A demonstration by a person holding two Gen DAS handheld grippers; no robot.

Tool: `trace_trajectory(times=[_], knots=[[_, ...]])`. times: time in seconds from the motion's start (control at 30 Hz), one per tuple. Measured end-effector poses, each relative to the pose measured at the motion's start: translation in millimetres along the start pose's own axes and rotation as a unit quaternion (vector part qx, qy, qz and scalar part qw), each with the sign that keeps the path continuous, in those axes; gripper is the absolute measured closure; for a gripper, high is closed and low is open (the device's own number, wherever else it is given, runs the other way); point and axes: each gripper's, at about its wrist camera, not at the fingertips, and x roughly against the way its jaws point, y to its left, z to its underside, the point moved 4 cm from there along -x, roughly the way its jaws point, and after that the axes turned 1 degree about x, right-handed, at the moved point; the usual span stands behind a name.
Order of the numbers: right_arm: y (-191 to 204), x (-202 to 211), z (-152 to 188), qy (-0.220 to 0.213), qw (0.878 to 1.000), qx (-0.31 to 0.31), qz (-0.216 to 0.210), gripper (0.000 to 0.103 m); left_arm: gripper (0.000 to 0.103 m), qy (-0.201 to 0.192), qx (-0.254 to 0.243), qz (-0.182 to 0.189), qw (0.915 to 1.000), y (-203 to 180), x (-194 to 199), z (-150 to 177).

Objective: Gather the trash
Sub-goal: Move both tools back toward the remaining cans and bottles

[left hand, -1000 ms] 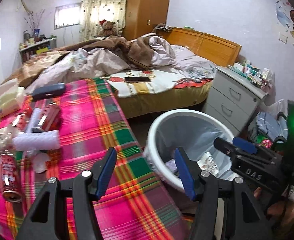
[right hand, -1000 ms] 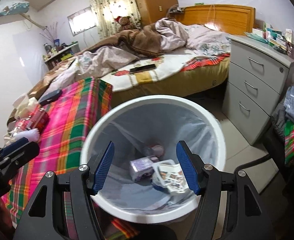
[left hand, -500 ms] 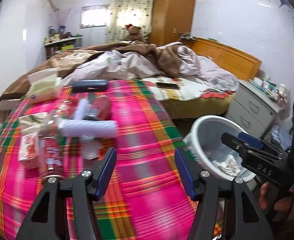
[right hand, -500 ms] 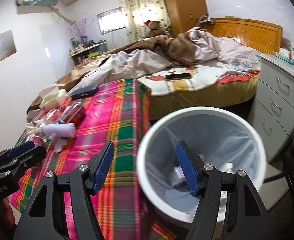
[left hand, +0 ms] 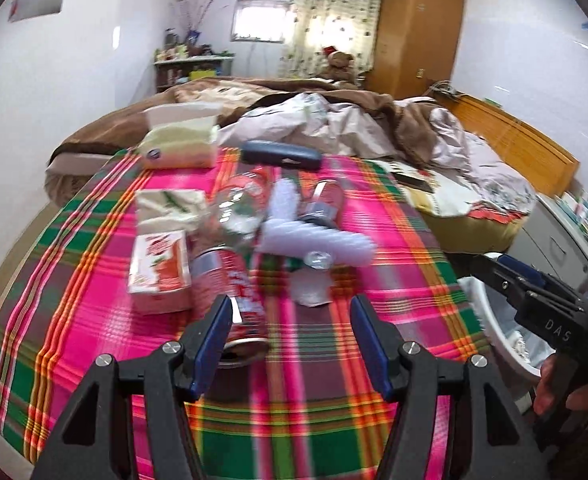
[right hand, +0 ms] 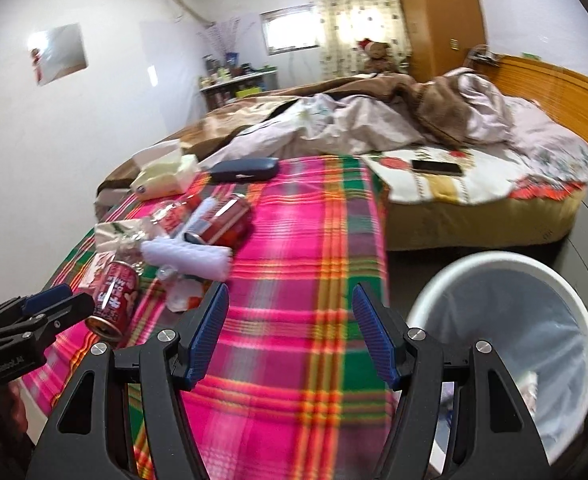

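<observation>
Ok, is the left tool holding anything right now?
No, the left tool is open and empty, with only the plaid tablecloth showing between its blue pads, just short of the nearest red can.

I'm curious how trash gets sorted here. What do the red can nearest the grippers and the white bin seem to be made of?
The red can looks like thin metal: a glossy printed wall and a silvery rim at its open end. The white bin looks like smooth moulded plastic with a matte rim, lined with a thin, translucent film bag, probably plastic.

Red cans (left hand: 234,292), wrappers — on plaid cloth; white bin (right hand: 505,280) alongside
</observation>
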Motion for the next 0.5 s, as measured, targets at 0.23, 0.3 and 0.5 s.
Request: trace_trajectory(times=[0.23,0.3,0.5], knots=[[24.6,-29.2,-10.7,0.020,0.999,0.033,-0.034,0.037,0.040,0.025,0.018,-0.018,0.9994,26.8,-22.3,2.0],[32.0,-39.5,-14.9,0.029,0.998,0.041,-0.044,0.037,0.040,0.028,0.022,-0.019,0.9992,32.1,-28.0,1.8],[53.6,-65.5,-24.3,0.047,0.993,0.069,-0.078,0.037,0.040,0.054,0.031,-0.017,0.9979,42.8,-48.6,3.3]])
